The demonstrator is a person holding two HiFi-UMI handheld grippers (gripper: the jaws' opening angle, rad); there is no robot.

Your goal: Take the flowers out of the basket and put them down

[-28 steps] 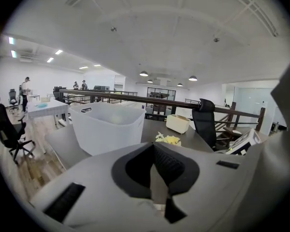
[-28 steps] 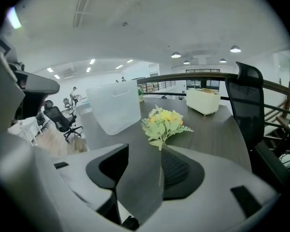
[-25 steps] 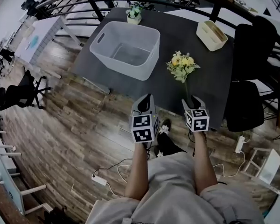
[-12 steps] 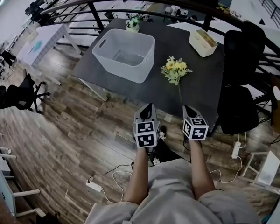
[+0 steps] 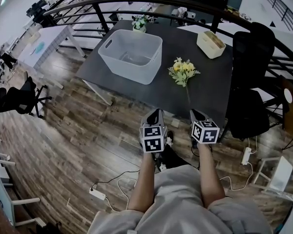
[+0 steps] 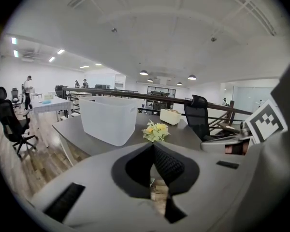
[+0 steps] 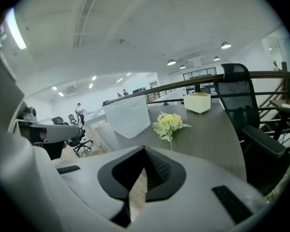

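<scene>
Yellow flower bunch [image 5: 183,71] lies on the matte dark table [image 5: 210,89], just beside the rounded translucent plastic basket [image 5: 132,52]. Left gripper [image 5: 156,113] and right gripper [image 5: 194,113] are level together short of the table edge, angled downward, with both sets of jaws closed on nothing.

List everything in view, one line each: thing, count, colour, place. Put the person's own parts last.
table: one, dark grey, middle of the head view
basket: one, white, on the table's left half
flowers: one bunch, yellow and green, lying on the table right of the basket
box: one, cream, table's far right corner
potted plant: one, green, table's far edge behind the basket
office chairs: three, black, two right of the table, one far left
power strip: one, white, on the wood floor
left gripper: one, grey, jaws together, empty, before the table's near edge
right gripper: one, grey, jaws together, empty, beside the left one
</scene>
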